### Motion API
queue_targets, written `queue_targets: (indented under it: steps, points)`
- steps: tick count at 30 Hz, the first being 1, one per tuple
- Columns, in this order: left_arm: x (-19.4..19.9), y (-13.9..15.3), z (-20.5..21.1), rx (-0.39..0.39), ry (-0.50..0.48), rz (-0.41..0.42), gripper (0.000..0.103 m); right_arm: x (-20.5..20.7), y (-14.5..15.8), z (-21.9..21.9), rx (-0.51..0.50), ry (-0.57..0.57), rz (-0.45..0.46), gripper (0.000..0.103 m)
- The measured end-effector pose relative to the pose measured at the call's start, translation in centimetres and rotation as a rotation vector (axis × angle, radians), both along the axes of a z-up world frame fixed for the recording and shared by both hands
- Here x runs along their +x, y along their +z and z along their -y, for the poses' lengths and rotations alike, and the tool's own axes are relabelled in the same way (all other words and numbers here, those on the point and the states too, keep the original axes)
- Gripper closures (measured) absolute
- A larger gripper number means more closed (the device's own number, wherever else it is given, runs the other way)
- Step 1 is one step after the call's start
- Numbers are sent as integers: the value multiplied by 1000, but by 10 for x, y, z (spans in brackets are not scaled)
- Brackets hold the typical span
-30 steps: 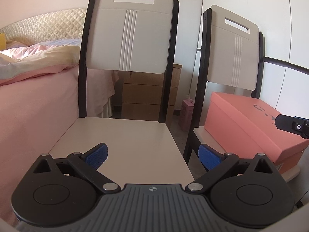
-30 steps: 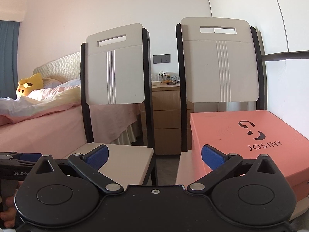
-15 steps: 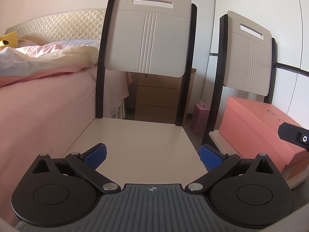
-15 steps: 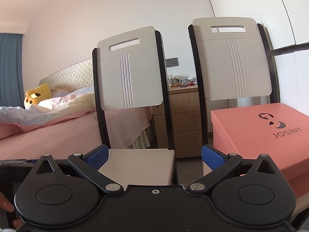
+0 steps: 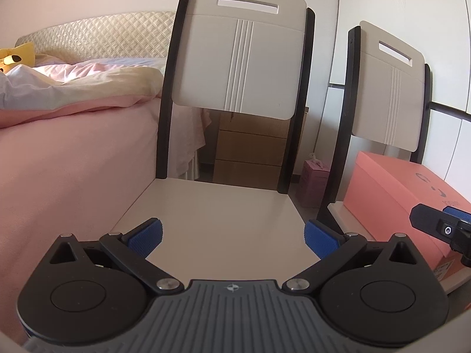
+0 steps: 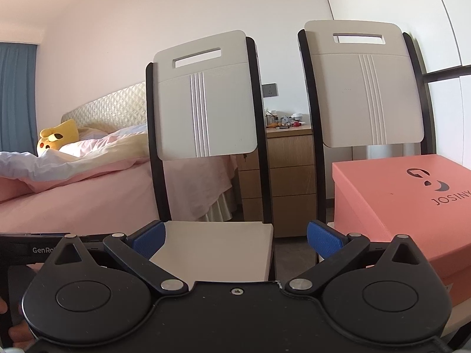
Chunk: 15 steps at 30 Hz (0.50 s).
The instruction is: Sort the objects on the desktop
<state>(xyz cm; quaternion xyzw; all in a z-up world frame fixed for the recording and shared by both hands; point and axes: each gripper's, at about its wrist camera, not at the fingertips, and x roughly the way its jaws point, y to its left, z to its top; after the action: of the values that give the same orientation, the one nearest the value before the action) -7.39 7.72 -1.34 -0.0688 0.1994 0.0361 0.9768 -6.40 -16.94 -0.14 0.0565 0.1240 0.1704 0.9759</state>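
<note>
Beside the pink bed (image 5: 73,158), two white chairs (image 5: 223,211) stand side by side; a coral shoebox (image 6: 406,203) rests on the right chair's seat, the left seat bare. Left hand-held gripper (image 5: 232,236) hovers over the bare seat, jaws wide, holding nothing. Right hand-held gripper (image 6: 235,239) likewise spreads wide, facing both chairs.

Left gripper (image 5: 232,236) black linkages, blue ribbed pads, grey ridged body, right gripper (image 6: 237,239) black, silver pivot screws

Salmon-pink box (image 6: 391,194), cream black-framed chairs (image 5: 238,58), pink bedding (image 5: 73,153), blue-padded claws (image 5: 232,236).
</note>
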Motion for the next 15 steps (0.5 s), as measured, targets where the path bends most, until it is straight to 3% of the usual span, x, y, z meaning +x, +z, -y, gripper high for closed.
queue_targets:
  steps: [15]
  points:
    - [-4,0,1,7,4,26,0,0,-2,-1,-5,-6,-13,1]
